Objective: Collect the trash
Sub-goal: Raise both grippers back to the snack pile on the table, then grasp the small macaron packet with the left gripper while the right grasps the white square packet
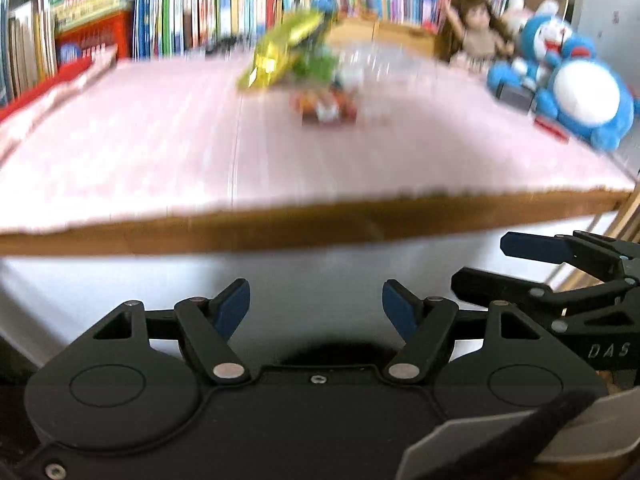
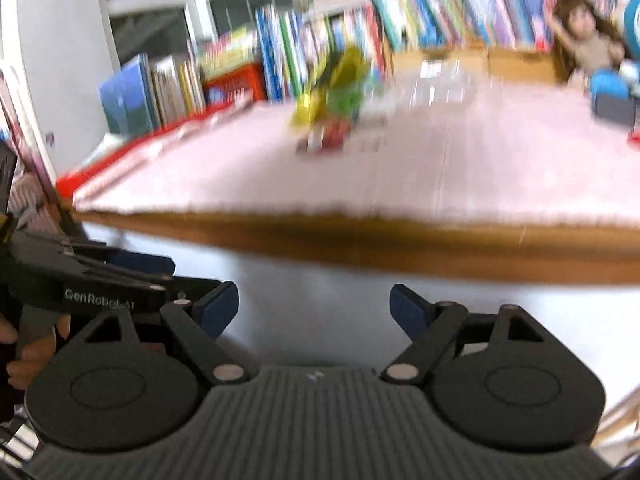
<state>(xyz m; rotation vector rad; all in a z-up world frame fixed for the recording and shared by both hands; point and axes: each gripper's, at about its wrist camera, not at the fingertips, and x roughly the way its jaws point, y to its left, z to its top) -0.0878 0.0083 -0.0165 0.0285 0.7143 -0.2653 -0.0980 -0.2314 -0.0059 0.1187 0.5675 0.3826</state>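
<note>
A small heap of trash lies at the far middle of the pink-covered table point(image 1: 160, 152): a yellow-green snack wrapper point(image 1: 280, 52), a red printed packet point(image 1: 326, 108) and a clear plastic piece point(image 1: 368, 64). In the right wrist view the same wrapper point(image 2: 340, 80) and red packet point(image 2: 328, 138) are blurred. My left gripper point(image 1: 316, 306) is open and empty, below the table's front edge. My right gripper point(image 2: 314, 308) is open and empty too, also short of the edge. In the left wrist view the right gripper point(image 1: 492, 264) shows at the right, jaws apart.
Books point(image 1: 224, 8) line the back of the table. A doll point(image 1: 476, 32) and blue plush toys point(image 1: 572, 80) sit at the far right. A red tray point(image 1: 48, 80) lies along the left side. The wooden table edge point(image 1: 320, 224) runs across in front of both grippers.
</note>
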